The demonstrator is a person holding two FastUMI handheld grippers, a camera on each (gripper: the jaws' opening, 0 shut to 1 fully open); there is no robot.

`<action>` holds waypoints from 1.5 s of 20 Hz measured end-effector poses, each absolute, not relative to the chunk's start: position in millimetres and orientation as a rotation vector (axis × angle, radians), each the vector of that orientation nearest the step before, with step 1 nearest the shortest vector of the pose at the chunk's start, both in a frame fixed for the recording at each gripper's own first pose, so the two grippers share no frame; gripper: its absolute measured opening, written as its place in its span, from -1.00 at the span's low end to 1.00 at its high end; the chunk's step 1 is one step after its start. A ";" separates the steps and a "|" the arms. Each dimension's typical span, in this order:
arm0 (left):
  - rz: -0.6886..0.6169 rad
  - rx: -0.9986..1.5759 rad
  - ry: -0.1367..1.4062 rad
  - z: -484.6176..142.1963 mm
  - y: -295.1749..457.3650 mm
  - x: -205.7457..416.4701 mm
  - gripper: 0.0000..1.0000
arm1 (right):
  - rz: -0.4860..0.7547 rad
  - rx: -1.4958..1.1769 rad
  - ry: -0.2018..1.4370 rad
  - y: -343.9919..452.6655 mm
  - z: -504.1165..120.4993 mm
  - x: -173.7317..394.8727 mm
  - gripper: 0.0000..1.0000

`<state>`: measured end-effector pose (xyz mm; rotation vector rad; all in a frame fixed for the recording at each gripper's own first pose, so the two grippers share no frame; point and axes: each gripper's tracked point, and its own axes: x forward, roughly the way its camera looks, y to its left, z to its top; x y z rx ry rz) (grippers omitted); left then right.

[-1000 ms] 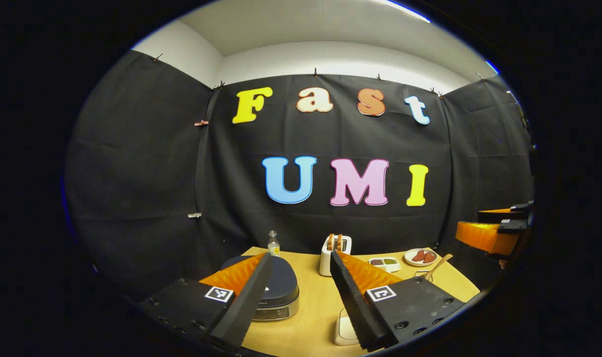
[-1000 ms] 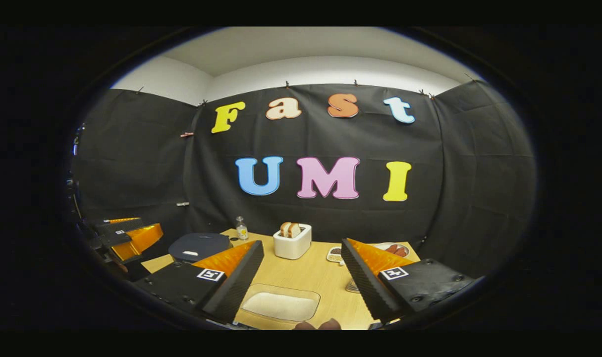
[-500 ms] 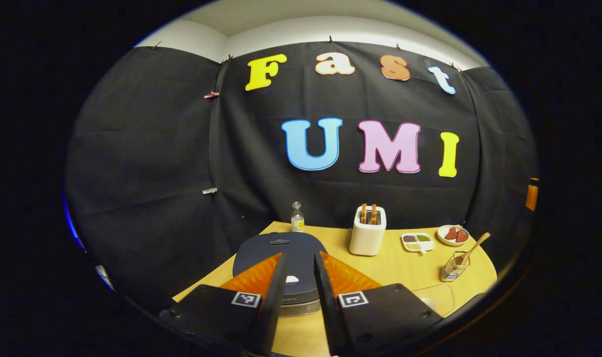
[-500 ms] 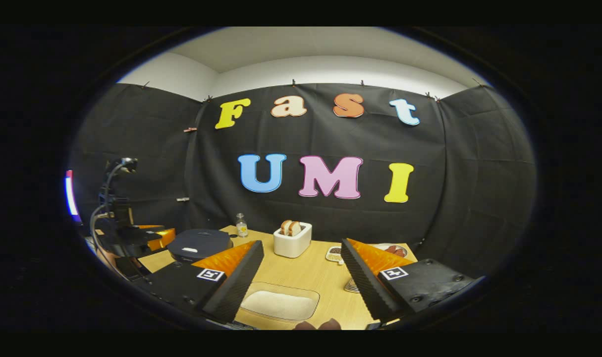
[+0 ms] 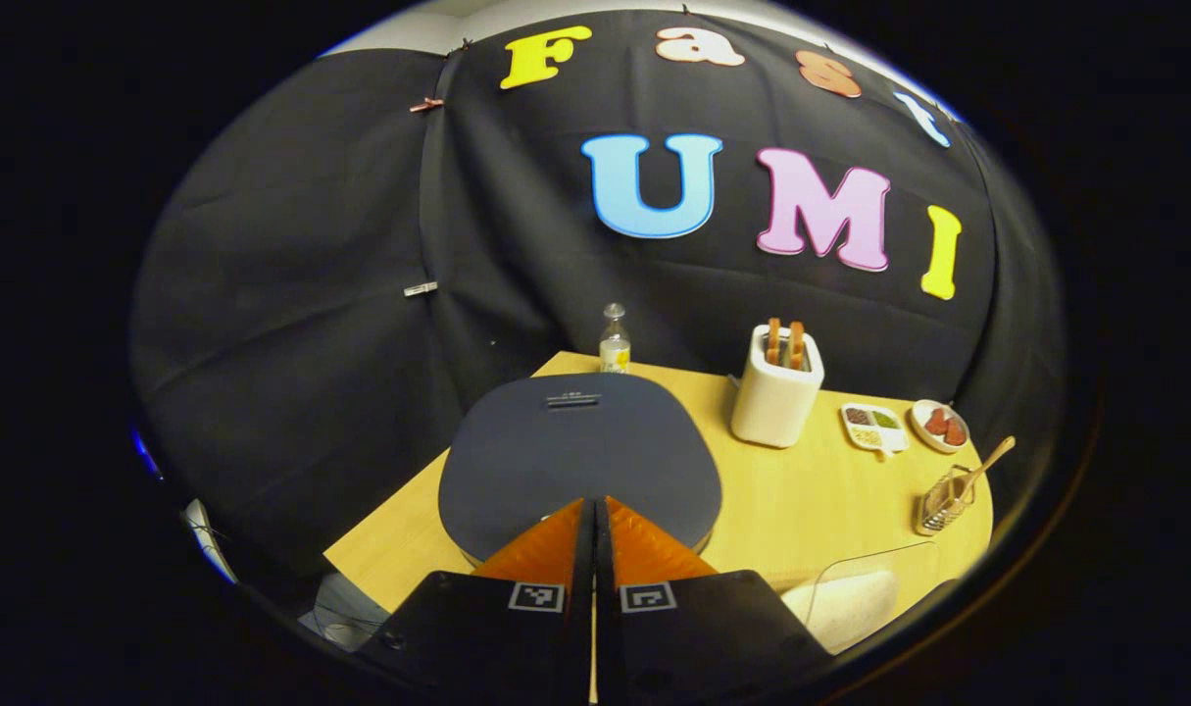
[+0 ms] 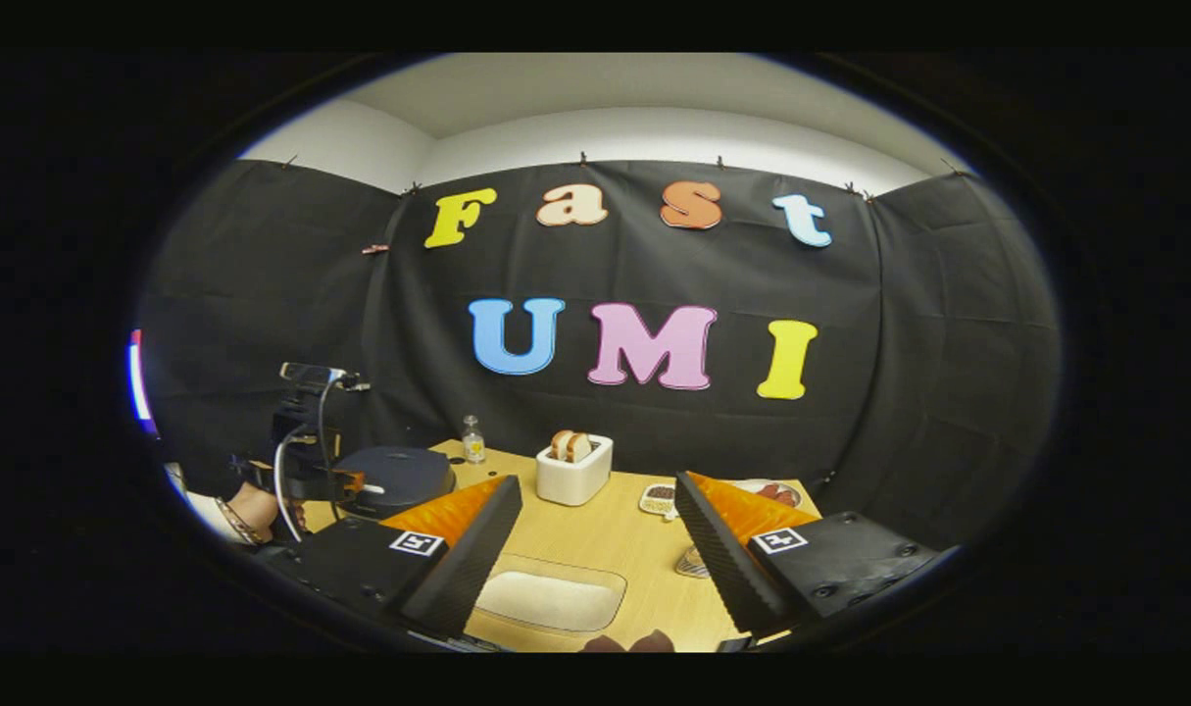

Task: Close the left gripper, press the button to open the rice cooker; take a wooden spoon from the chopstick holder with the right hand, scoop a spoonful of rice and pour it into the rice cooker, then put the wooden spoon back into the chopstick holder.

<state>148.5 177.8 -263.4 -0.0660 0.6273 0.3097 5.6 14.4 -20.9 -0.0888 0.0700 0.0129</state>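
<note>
The dark rice cooker [image 5: 580,441] sits with its lid down at the table's left. My left gripper [image 5: 593,502] is shut with nothing between its fingers, and its tips hang over the lid's front edge, hiding the button. In the right gripper view that left gripper [image 6: 306,461], held by a hand [image 6: 247,510], sits at the front of the rice cooker [image 6: 404,473]. The wooden spoon [image 5: 987,463] leans in the wire chopstick holder [image 5: 940,502] at the far right. A clear tray of rice [image 6: 554,600] lies under my open right gripper [image 6: 597,482].
A white toaster [image 5: 776,397] with two slices stands at the back, a small bottle [image 5: 613,340] left of it. A divided dish [image 5: 874,427] and a plate [image 5: 938,425] sit at the back right. The wooden table [image 5: 811,500] drops off close behind the cooker.
My left gripper has shut and moved down and forward onto the front of the rice cooker, covering the button. The right gripper has stayed open over the rice tray.
</note>
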 end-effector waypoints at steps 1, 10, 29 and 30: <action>0.309 -0.068 0.657 -273.6 179.4 149.3 -0.86 | 0.013 -0.091 0.071 14.5 -21.4 5.4 0.96; 0.355 -0.194 0.697 -292.2 182.7 149.3 -0.87 | 0.012 -0.090 0.088 11.0 -28.2 11.0 0.96; 0.332 -0.135 0.367 -157.9 173.6 102.4 -0.90 | -0.089 -0.045 0.098 -45.1 -35.5 9.5 0.96; 0.331 -0.131 0.366 -156.4 173.6 97.7 -0.90 | -0.096 -0.040 0.100 -47.6 -36.5 11.1 0.96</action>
